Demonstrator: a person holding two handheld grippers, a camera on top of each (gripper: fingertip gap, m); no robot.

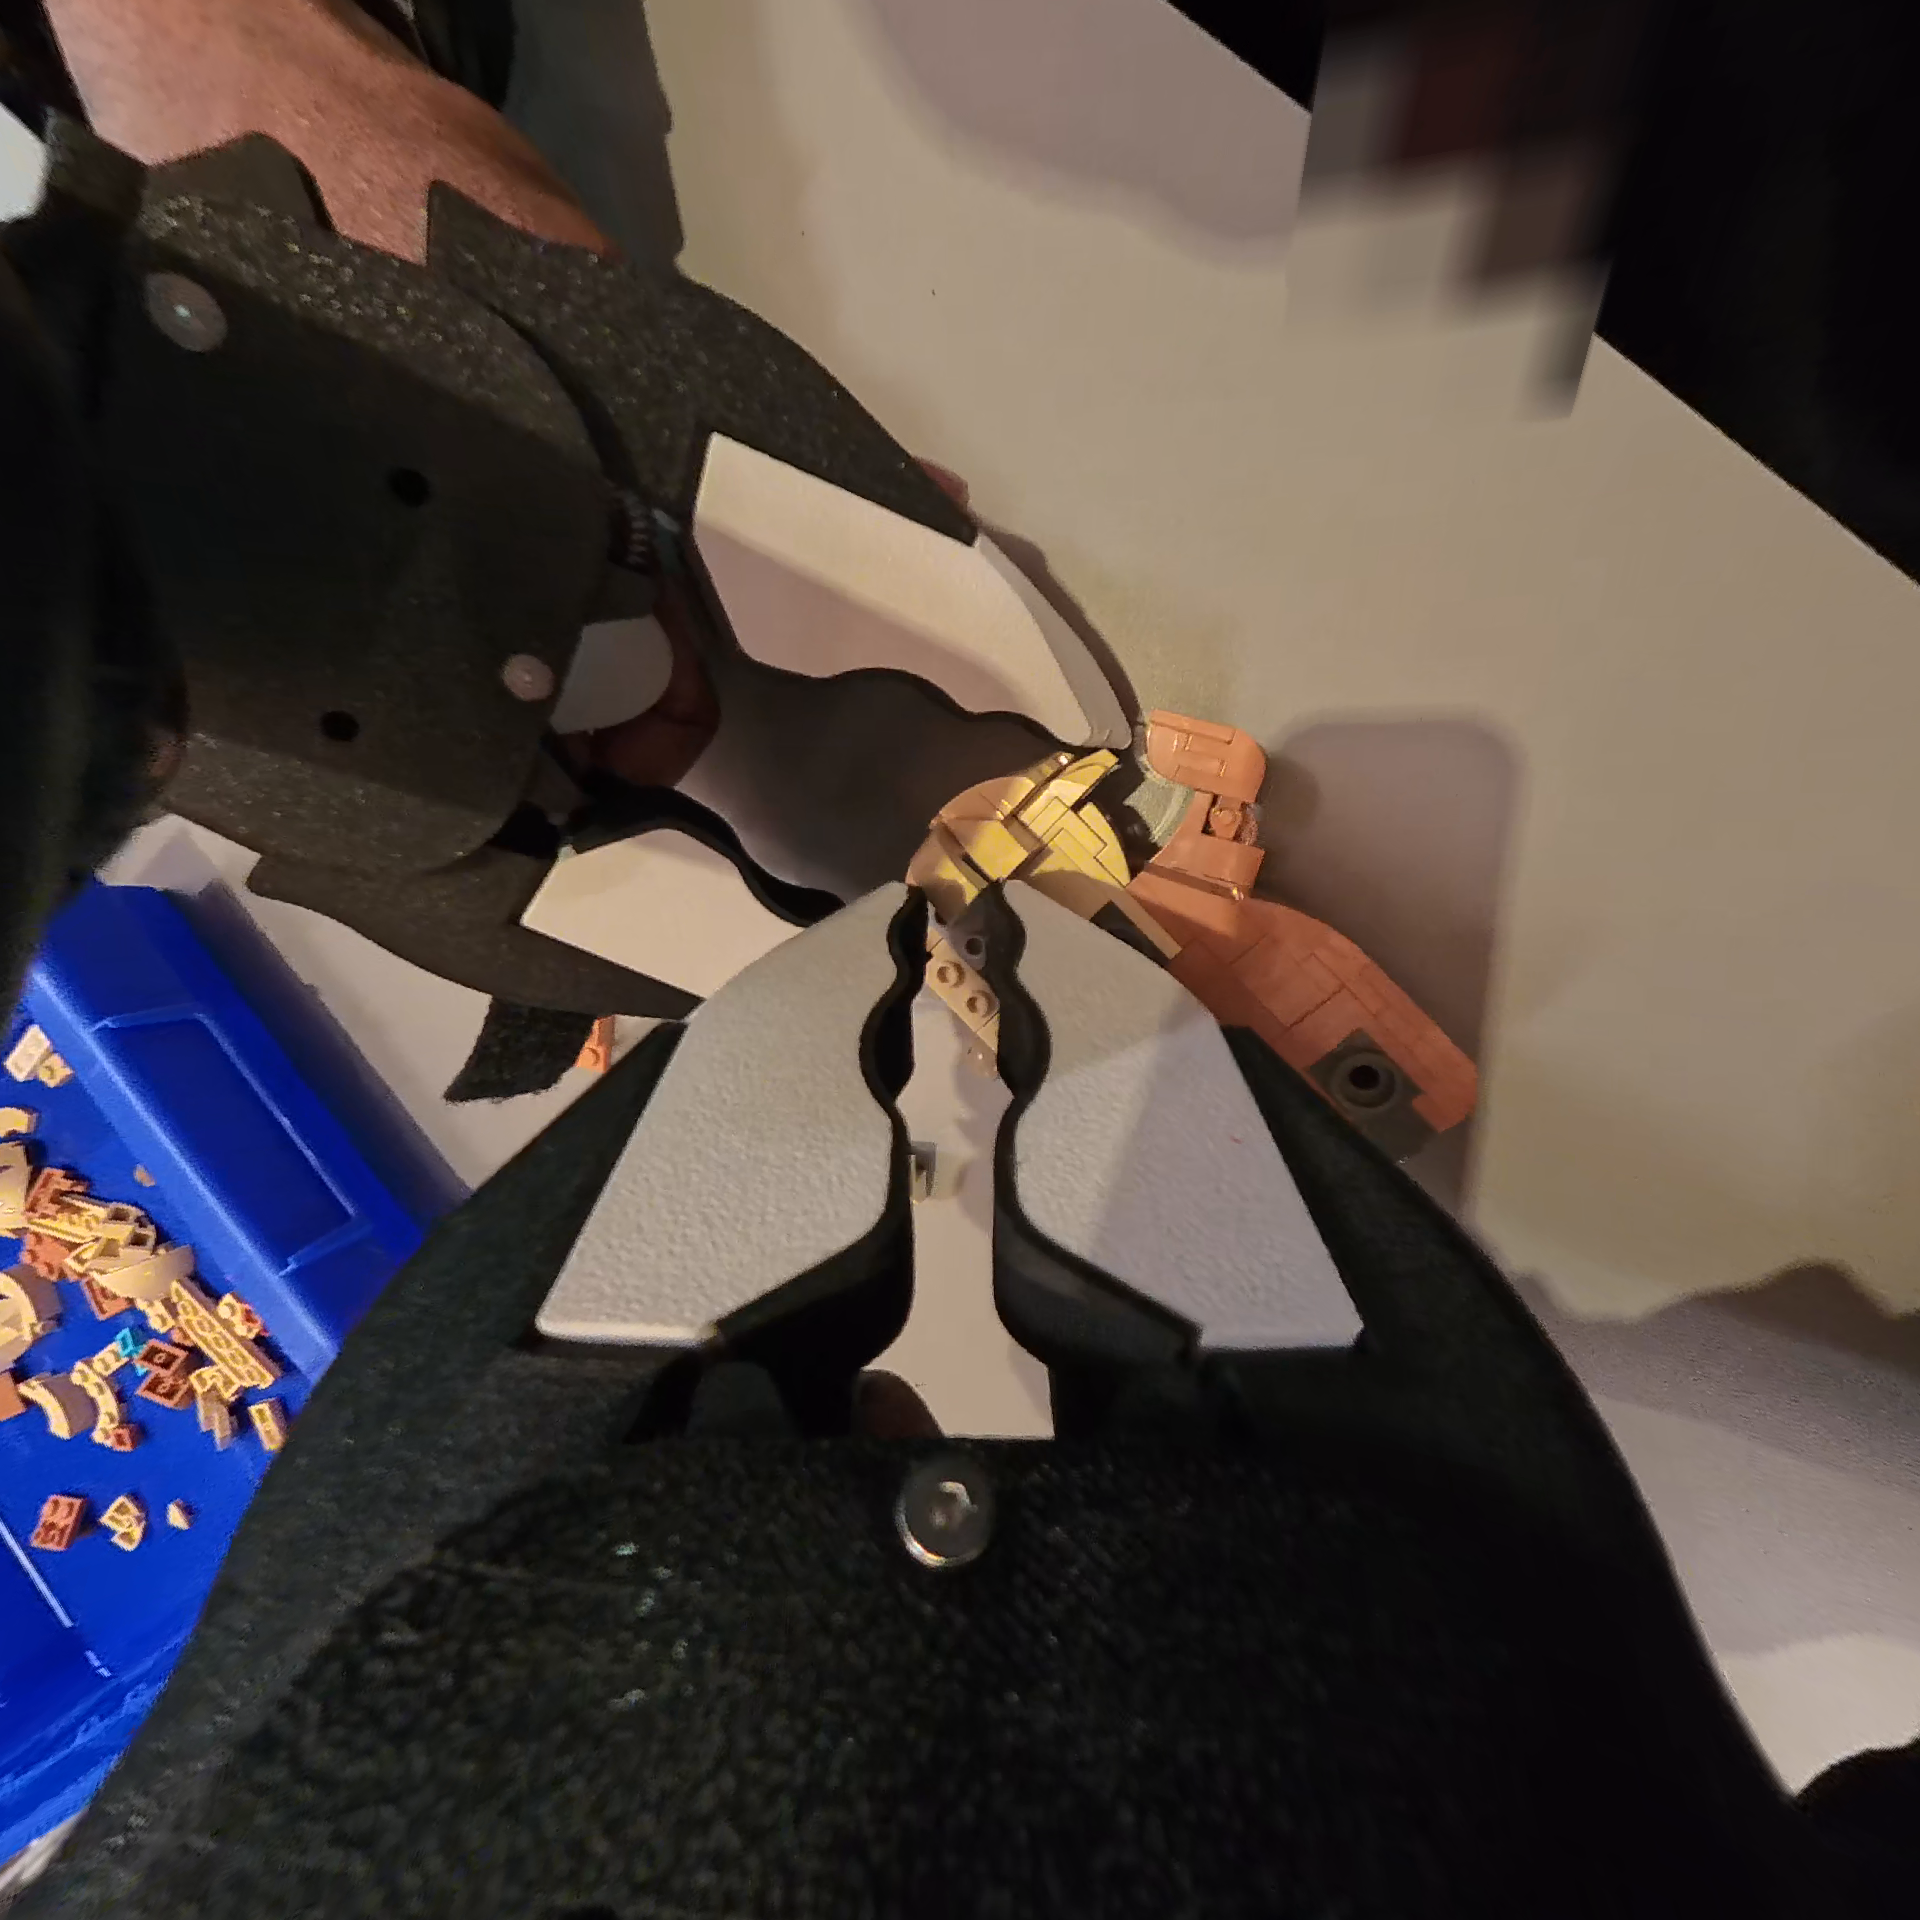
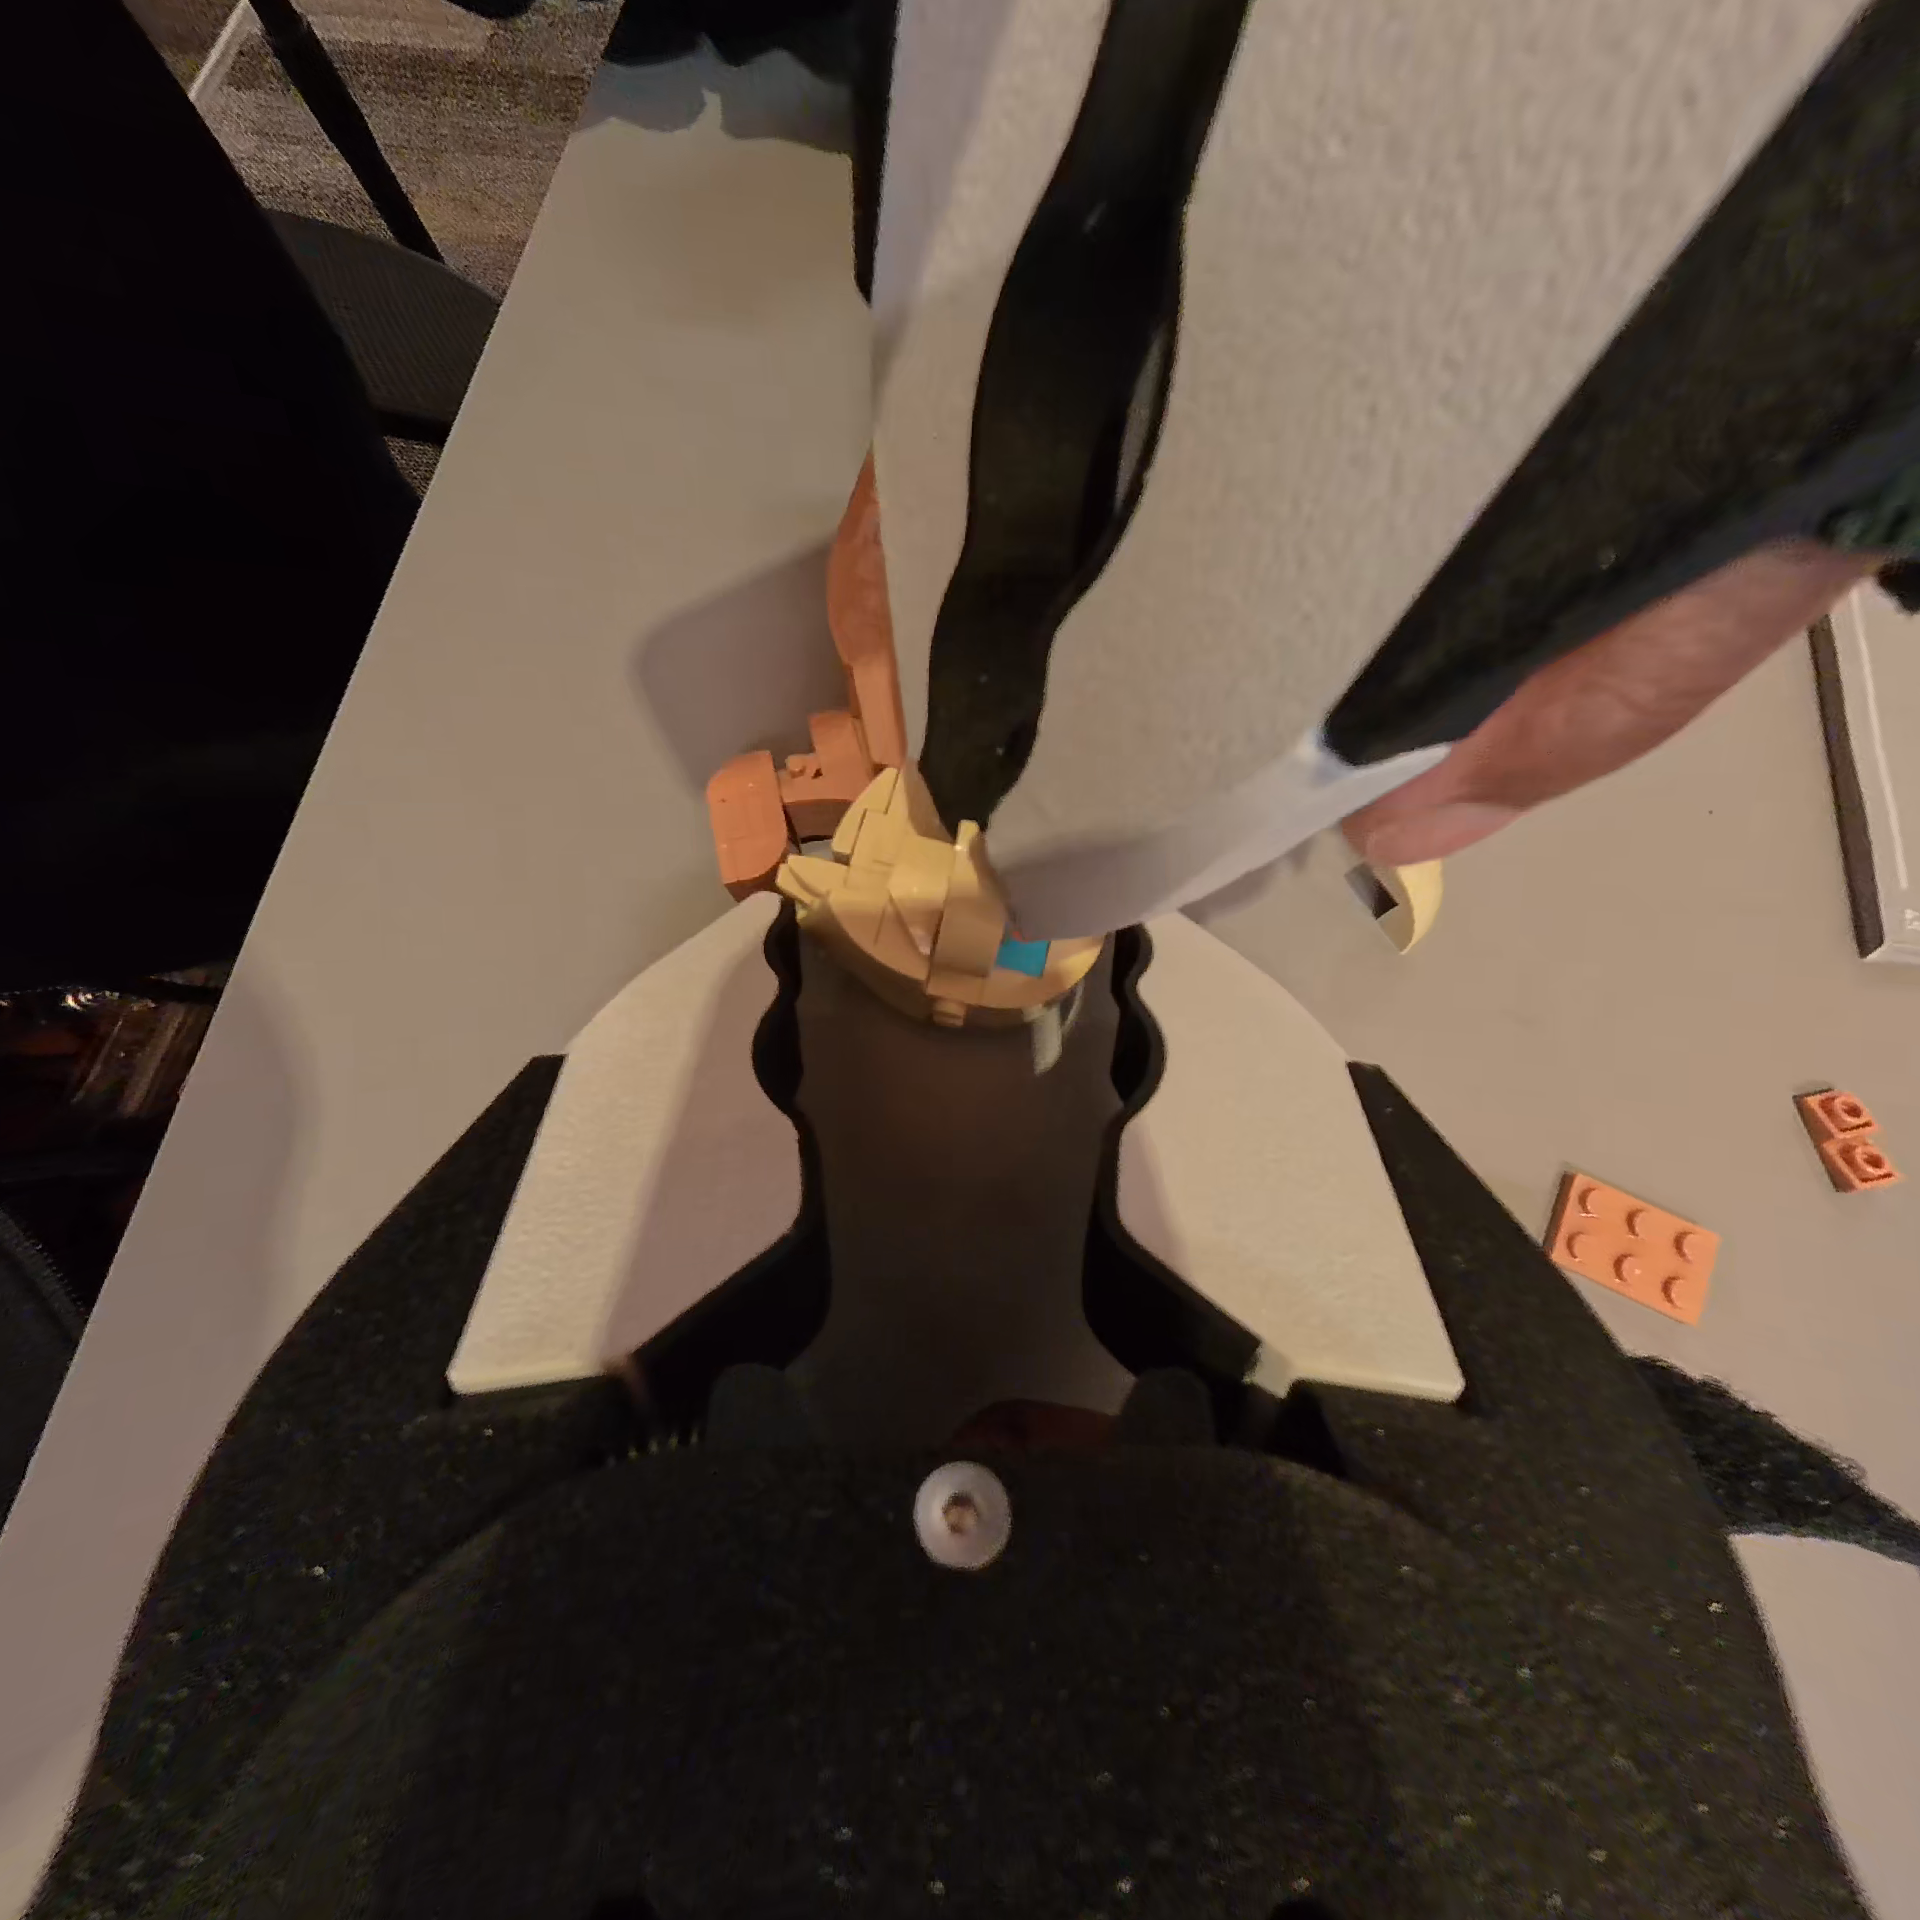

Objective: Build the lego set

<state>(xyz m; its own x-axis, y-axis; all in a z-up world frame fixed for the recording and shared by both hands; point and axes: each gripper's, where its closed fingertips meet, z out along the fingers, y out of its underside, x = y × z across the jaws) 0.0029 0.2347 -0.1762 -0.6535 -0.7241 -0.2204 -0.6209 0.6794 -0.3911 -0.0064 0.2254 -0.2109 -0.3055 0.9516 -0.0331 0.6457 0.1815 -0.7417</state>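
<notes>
A half-built lego model (image 1: 1299, 987) with a brown body and a tan front part (image 1: 1049, 831) is held just above the white table (image 1: 1143, 416). My left gripper (image 1: 951, 904) is shut on the tan end from below. My right gripper (image 1: 1107, 743) reaches in from the upper left and meets the same tan part. In the right wrist view my right gripper (image 2: 951, 925) is closed around the tan part (image 2: 914, 914), with the brown body (image 2: 753, 821) behind it. The left gripper (image 2: 951, 810) comes down from above onto the tan part.
A blue bin (image 1: 260, 1143) with several loose tan and brown bricks sits at the left. An orange plate (image 2: 1631, 1247), two small orange pieces (image 2: 1849, 1138) and a tan rounded piece (image 2: 1408, 904) lie on the table. The table edge (image 2: 416, 520) runs along the left. My left and right fingertips are right by each other.
</notes>
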